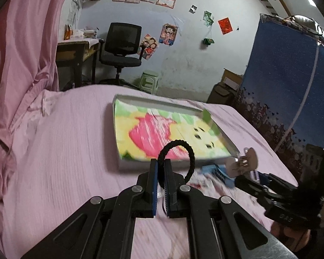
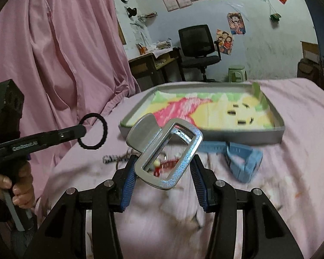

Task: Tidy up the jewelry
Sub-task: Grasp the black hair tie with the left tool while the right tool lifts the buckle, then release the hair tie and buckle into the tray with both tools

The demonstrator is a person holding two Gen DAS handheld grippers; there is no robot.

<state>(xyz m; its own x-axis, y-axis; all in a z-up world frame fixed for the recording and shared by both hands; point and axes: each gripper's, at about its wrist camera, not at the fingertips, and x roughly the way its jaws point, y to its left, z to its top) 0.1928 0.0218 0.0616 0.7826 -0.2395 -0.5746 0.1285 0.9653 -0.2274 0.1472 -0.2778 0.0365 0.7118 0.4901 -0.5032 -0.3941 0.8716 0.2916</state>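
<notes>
My left gripper [image 1: 161, 164] is shut on a black braided hair tie [image 1: 184, 149] and holds it above the pink bed; the gripper also shows in the right wrist view [image 2: 82, 130] with the hair tie [image 2: 92, 130]. My right gripper [image 2: 163, 161] is shut on a silver glittery hair clip [image 2: 168, 151], raised above the bed; the gripper is also in the left wrist view [image 1: 244, 170] with the clip [image 1: 244, 161]. A shallow grey tray [image 2: 205, 132] with a colourful lining lies ahead, also in the left wrist view [image 1: 127, 164]. Several small dark pieces [image 2: 231, 112] lie in it.
A blue watch strap [image 2: 239, 157], a red-and-white trinket [image 2: 159, 166] and a dark patterned item [image 2: 112, 158] lie on the pink bedsheet [image 1: 64, 151] in front of the tray. A pink curtain [image 2: 54, 54] hangs left. A blue wardrobe [image 1: 280, 75], desk and office chair [image 1: 121, 49] stand beyond.
</notes>
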